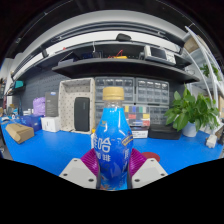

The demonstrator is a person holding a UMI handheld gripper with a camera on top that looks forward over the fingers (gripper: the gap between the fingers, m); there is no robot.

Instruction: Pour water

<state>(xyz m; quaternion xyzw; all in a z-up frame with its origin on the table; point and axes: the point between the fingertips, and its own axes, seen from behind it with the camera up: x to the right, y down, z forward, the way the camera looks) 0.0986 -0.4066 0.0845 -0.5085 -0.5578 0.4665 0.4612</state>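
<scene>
bottle [114, 143] upright, cap up, long axis vertical; claw [113, 165] clamped on its sides.

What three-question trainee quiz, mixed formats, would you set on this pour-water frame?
1. True or false: the bottle lies flat on the blue table.
2. The bottle's cap is: A) red B) tan C) green
3. What stands beyond the bottle, to its right on the table?

Key:
1. False; it is upright between the fingers of the gripper.
2. B
3. A potted plant.
</scene>
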